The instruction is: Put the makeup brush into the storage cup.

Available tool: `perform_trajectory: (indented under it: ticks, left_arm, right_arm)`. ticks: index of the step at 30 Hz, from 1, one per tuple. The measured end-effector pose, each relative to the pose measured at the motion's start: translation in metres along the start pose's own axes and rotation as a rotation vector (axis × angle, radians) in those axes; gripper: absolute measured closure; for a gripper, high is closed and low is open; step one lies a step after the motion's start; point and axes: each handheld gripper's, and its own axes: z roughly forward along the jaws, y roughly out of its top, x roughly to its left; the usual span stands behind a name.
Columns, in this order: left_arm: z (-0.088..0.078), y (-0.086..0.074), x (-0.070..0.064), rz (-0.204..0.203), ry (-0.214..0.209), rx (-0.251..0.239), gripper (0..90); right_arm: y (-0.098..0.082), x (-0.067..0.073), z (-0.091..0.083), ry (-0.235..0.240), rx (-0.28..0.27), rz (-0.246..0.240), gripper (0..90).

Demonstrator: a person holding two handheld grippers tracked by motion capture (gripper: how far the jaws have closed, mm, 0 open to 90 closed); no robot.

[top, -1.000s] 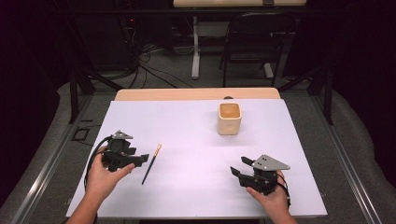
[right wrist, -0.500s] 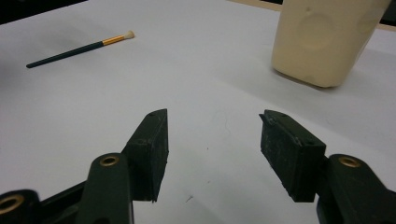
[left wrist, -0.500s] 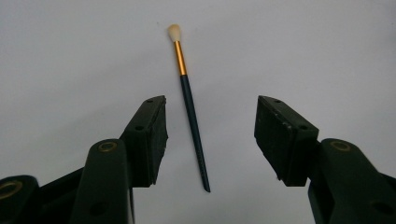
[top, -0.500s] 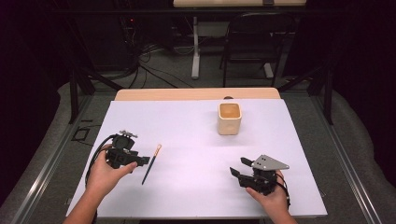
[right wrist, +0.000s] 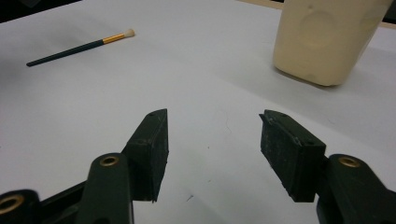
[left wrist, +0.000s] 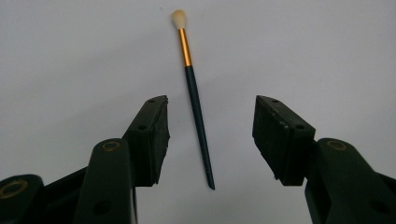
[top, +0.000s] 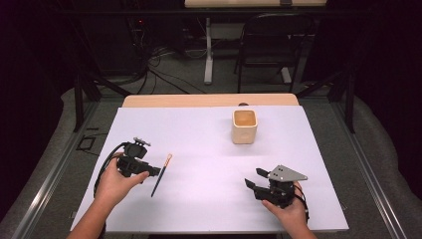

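A thin paintbrush [left wrist: 196,105] lies flat on the white counter [top: 209,144], dark handle, gold ferrule and pale tuft. In the left gripper view it runs from six o'clock up toward twelve, tuft farthest away, its handle end lying between the two jaws of the left tongs [left wrist: 210,135]. Those jaws have just been closing, yet both pads stand clear of the handle, so the left tongs are open around it and not gripping.

In the high view the left tongs [top: 149,172] sit at about eight o'clock on the counter and the right tongs [top: 254,179] at about five o'clock, open and holding nothing. A cream square cup [top: 245,126] stands at about one o'clock, well apart from the brush. No writing can be read on the cup, brush or tongs.
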Motion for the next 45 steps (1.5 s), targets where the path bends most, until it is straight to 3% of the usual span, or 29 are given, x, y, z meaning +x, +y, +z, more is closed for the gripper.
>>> perform_trajectory:
  ticks: [21, 34, 45]
  left_arm:
    - [0.013, 0.009, 0.007, -0.014, 0.001, 0.047, 48.6]
    - [0.025, 0.014, 0.003, -0.013, 0.004, 0.074, 50.8]
    - [0.036, 0.009, 0.0, -0.011, -0.006, 0.144, 58.9]
  right_arm:
    - [0.0, 0.001, -0.001, 0.017, 0.014, -0.003, 42.9]
    - [-0.001, 0.0, 0.0, 0.018, 0.008, 0.006, 43.3]
    - [-0.001, 0.0, 0.0, 0.015, 0.01, 0.005, 43.3]
